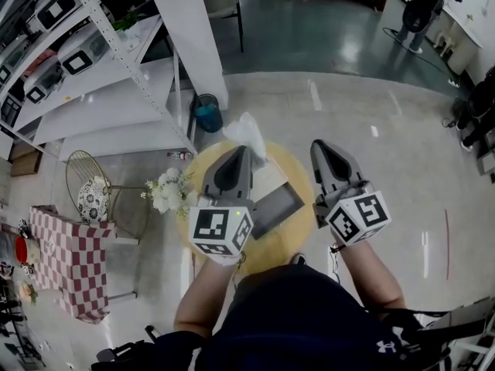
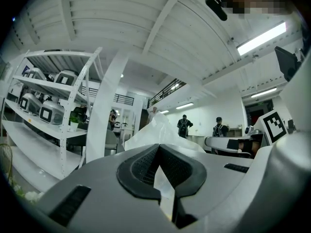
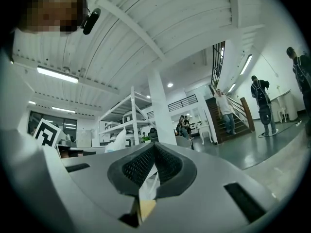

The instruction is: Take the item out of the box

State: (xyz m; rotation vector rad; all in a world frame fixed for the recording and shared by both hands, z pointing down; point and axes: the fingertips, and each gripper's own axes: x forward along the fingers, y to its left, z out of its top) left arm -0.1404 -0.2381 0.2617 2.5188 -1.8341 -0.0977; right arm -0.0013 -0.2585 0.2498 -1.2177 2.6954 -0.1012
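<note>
Left gripper (image 1: 244, 151) raised, pinching white bag (image 1: 247, 130); right gripper (image 1: 319, 144) closed, level beside it.

Two handheld grippers: one left gripper (image 1: 244, 150) and one right gripper (image 1: 319, 144), each carrying one marker cube, left cube (image 1: 222, 231) and right cube (image 1: 358, 218). One round yellow table (image 1: 288, 242) nearby holds one dark box (image 1: 277, 206) and one white bag (image 1: 246, 133). To the left are one bunch of white flowers (image 1: 169, 192), one wire chair (image 1: 87, 178) and one checkered table (image 1: 66, 255). Farther away stand one blue bin (image 1: 207, 114), one white shelf rack (image 1: 93, 64), one white pillar (image 1: 193, 29) and one grey chair (image 1: 220, 1). One bystander (image 1: 422, 6) stands far right.
</note>
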